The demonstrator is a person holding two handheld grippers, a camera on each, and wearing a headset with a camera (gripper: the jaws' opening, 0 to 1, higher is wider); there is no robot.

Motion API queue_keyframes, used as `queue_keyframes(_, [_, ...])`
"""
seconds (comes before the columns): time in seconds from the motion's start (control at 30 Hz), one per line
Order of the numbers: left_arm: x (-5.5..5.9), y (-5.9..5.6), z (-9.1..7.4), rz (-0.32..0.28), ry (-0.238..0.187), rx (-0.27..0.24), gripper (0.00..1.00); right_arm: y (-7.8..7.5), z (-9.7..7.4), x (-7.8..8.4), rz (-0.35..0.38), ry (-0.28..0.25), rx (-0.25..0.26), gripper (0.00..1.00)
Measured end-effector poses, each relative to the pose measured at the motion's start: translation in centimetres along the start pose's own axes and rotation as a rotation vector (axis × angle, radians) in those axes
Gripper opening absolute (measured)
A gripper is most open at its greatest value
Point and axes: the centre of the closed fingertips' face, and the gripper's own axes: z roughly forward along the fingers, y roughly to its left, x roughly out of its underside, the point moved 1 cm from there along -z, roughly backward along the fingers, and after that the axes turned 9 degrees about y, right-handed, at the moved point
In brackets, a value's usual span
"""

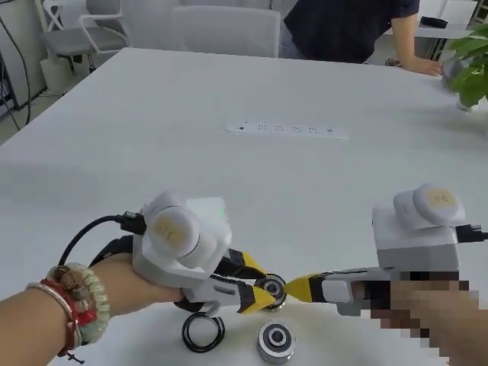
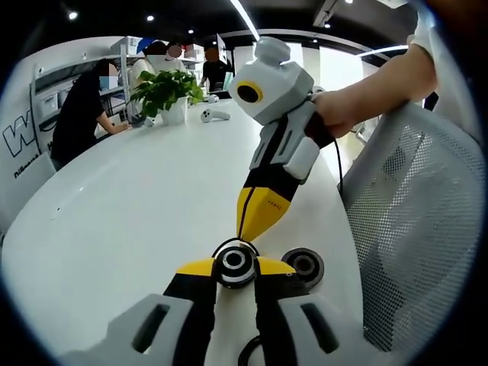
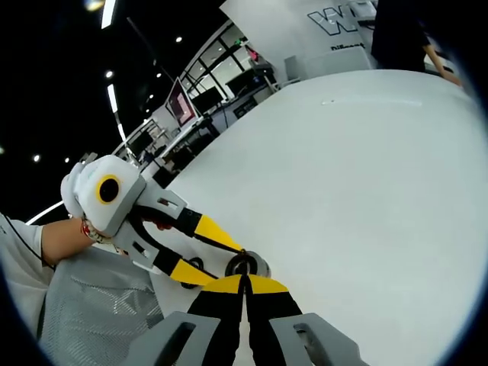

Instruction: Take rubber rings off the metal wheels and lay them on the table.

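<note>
site: office | cues: long white table (image 1: 229, 175); office chairs (image 1: 225, 30) far ahead of left gripper (image 1: 267, 290); potted plant (image 1: 473, 69); desk monitors (image 3: 183, 101)

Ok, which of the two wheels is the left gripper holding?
The raised wheel clamped between the left gripper's yellow tips; the other wheel lies flat on the table, nearer the person.

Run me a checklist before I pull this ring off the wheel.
1. Left gripper shut on wheel: ok.
2. Right gripper shut on ring: ok, the ring bows off the wheel at its tips.
3. Bare table nearby for laying the ring down: ok.
4. Loose rings and second wheel apart from the held wheel: ok.
5. Ring free round the wheel's far side: cannot tell.
</note>
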Motion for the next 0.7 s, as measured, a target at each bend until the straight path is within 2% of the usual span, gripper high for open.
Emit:
queue_keyframes(0.13, [-0.6,-0.5,-0.2,0.026,0.001,0.008,0.18,0.0,0.0,0.0,0.003,-0.001,0.002,0.00])
queue_keyframes(0.23, [-1.5,-0.8,-0.6,0.020,-0.016,0.020,0.19,-0.1,-0.2,0.0,0.010,-0.006,0.000,0.00])
queue_keyframes(0.47, [-3.3,-1.0,-1.8,0.063,-0.039,0.015,0.22,-0.4,-0.5,-0.3,0.024,-0.024,0.002,0.00])
queue_keyframes(0.7, [-3.5,-1.5,-2.1,0.089,-0.033,0.036,0.25,-0.8,-0.9,-0.4,0.041,-0.037,0.006,0.00])
